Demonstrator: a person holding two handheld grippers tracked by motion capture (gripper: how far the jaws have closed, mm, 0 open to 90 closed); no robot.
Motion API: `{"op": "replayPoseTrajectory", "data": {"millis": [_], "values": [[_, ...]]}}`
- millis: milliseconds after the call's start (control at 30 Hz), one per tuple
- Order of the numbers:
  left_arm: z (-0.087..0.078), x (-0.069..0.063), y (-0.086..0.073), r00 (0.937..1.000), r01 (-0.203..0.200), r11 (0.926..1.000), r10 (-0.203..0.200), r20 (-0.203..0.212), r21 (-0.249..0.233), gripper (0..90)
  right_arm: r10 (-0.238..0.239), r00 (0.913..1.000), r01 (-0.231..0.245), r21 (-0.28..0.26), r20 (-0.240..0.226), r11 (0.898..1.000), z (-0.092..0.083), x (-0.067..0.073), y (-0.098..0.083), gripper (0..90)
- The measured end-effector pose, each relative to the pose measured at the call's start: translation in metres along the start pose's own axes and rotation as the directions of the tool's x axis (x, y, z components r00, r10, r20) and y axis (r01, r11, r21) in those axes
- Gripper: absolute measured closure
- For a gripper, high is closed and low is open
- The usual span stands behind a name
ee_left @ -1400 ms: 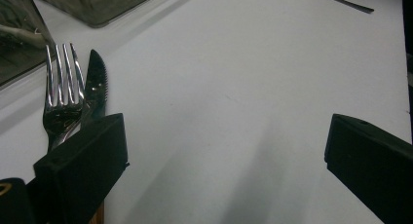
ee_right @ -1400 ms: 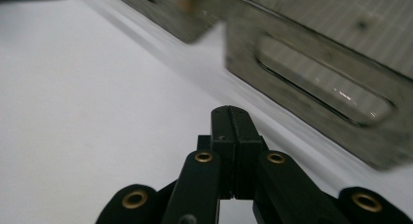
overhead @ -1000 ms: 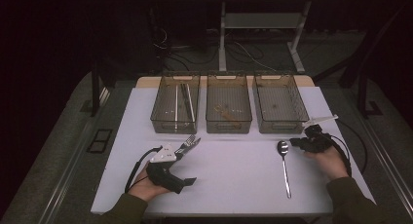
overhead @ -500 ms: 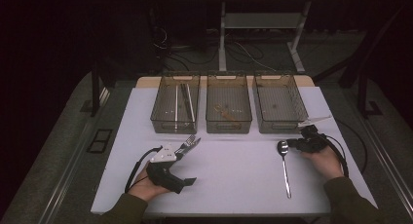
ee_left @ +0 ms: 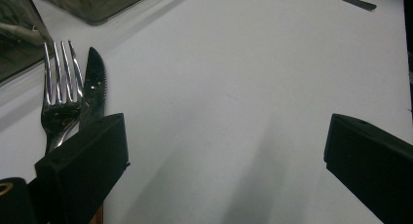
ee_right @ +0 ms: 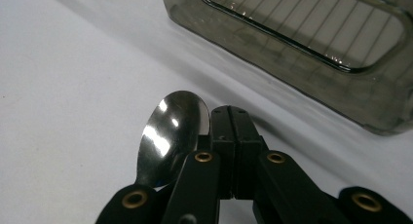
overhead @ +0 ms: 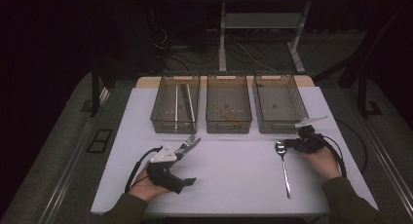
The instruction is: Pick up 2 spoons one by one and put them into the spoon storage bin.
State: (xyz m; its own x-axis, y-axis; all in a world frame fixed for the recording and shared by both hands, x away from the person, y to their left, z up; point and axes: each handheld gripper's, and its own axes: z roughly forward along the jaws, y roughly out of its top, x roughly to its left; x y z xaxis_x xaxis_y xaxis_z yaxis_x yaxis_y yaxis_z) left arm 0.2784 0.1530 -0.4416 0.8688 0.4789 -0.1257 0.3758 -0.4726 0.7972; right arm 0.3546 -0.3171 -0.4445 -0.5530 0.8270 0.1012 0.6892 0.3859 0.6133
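1. The spoon point(overhead: 283, 161) lies flat on the white table point(overhead: 234, 175), on the right side, near the person.
2. Its long axis runs from far to near. The bowl points to the far side, toward the right bin point(overhead: 279, 103), and the handle points back to the person.
3. The right gripper point(overhead: 290, 144) is just beside the bowl of the spoon, on its right. Its jaws are pressed together and nothing is between them.
4. The left gripper point(overhead: 189, 164) rests on the left side of the table. Its jaws are spread wide and hold nothing.
5. A fork point(ee_left: 59, 104) and a knife point(ee_left: 94, 85) lie side by side by the left gripper, tips pointing to the far side.
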Motion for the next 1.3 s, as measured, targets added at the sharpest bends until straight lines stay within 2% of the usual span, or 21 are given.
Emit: {"op": "replayPoseTrajectory", "data": {"millis": [400,667,800,900,1200,1300], "values": [[0.0,0.0,0.0,1.0,0.0,1.0,0.0,-0.001,0.001,0.7,-0.032,0.9992,0.031,-0.012,-0.026,0.999,0.006,0.012,0.005,89.5],[0.0,0.0,0.0,1.0,0.0,1.0,0.0,-0.001,0.002,0.7,-0.058,0.9969,0.058,-0.013,-0.053,0.998,0.013,0.027,0.011,89.5],[0.0,0.0,0.0,1.0,0.001,1.0,-0.001,-0.002,0.001,0.7,-0.087,0.9938,0.086,-0.016,-0.069,0.996,0.018,0.036,0.015,89.5],[0.0,0.0,0.0,1.0,0.002,1.0,-0.002,-0.002,0.001,0.7,-0.101,0.9907,0.1,-0.017,-0.092,0.995,0.021,0.044,0.017,89.6],[0.0,0.0,0.0,1.0,0.002,1.0,-0.002,-0.002,0.002,0.7,-0.19,0.9694,0.186,-0.039,-0.155,0.982,0.031,0.072,0.023,89.5],[0.0,0.0,0.0,1.0,0.003,1.0,-0.003,-0.001,0.001,0.7,-0.206,0.9635,0.201,-0.044,-0.172,0.979,0.033,0.081,0.025,89.5]]}}
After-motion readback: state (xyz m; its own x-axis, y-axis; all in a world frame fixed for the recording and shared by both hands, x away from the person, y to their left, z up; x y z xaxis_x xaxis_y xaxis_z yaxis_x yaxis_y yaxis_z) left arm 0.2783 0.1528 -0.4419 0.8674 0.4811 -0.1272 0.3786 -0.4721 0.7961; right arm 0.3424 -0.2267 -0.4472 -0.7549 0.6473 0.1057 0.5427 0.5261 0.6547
